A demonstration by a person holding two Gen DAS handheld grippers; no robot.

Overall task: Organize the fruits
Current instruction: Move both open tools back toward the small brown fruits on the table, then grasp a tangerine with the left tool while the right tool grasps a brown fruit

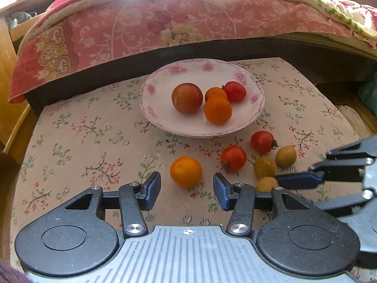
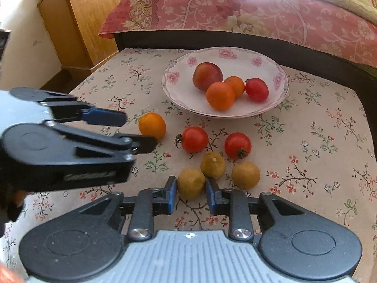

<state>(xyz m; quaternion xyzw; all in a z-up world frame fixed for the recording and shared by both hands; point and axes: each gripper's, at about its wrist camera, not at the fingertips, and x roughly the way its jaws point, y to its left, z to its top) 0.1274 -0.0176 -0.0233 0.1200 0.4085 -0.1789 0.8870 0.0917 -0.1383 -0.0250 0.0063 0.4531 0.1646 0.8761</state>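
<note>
A flowered plate (image 1: 157,99) (image 2: 181,89) holds a large red-orange fruit (image 1: 187,97), two small oranges (image 1: 218,110) and a red tomato (image 1: 235,91). On the cloth in front lie a loose orange (image 1: 186,172) (image 2: 152,125), two red tomatoes (image 2: 195,139) (image 2: 237,145) and three yellow-brown fruits. My left gripper (image 1: 186,179) is open, its fingertips either side of the loose orange's near edge and not touching it. My right gripper (image 2: 191,187) is shut on the nearest yellow-brown fruit (image 2: 190,184) (image 1: 266,184), which rests on the cloth. The other two (image 2: 212,164) (image 2: 245,174) lie just beyond.
The floral tablecloth (image 1: 82,129) covers a small table set against a bed with a pink flowered quilt (image 1: 141,28). A wooden cabinet (image 2: 77,18) stands at the far left. The two grippers are close side by side, the left one's fingers (image 2: 106,117) reaching toward the orange.
</note>
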